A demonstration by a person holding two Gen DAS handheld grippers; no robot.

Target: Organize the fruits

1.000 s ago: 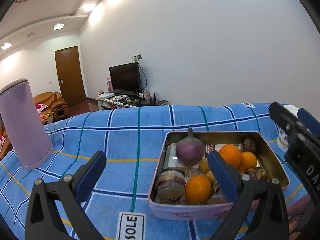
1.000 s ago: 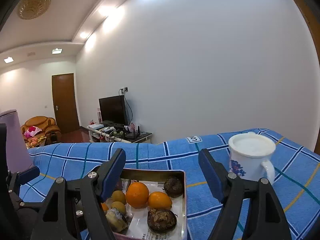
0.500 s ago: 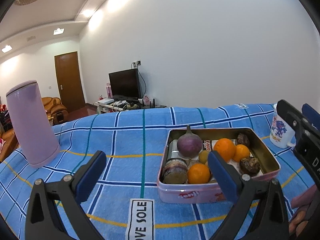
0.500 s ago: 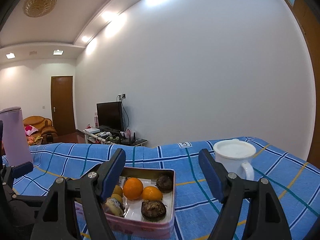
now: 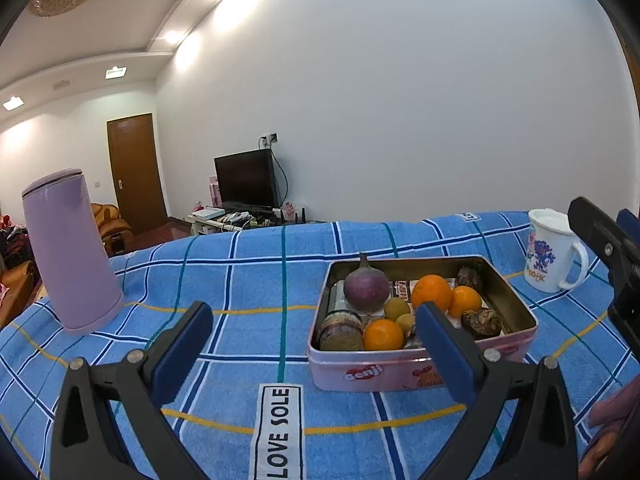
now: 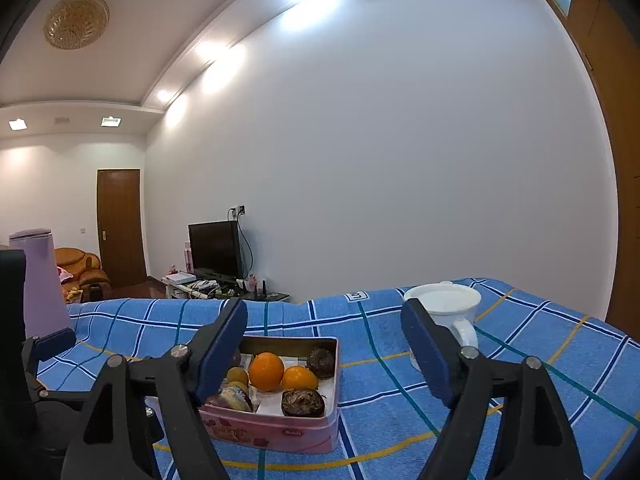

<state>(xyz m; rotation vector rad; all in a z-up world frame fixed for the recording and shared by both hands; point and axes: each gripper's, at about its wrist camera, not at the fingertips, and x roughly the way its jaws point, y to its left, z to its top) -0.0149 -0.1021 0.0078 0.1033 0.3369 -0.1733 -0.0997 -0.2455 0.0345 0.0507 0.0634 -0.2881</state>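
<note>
A pink tin box (image 5: 404,372) stands on the blue checked cloth and shows in the right wrist view (image 6: 280,432) too. It holds oranges (image 5: 431,292) (image 6: 266,371), a purple round fruit (image 5: 366,290), small yellow fruits (image 5: 397,308), dark wrinkled fruits (image 5: 482,322) (image 6: 302,402) and a striped round piece (image 5: 339,326). My left gripper (image 5: 316,350) is open and empty, in front of the box. My right gripper (image 6: 324,348) is open and empty, above and behind the box's near right side.
A tall lilac flask (image 5: 70,250) stands on the cloth at the left. A white mug with a blue print (image 5: 550,256) stands right of the box; it also shows in the right wrist view (image 6: 446,312). A white "LOVE SOLE" label (image 5: 278,432) lies near the front.
Both grippers have pulled back and up from the box, so it looks smaller and farther. Both stayed open. The fruits have not moved.
</note>
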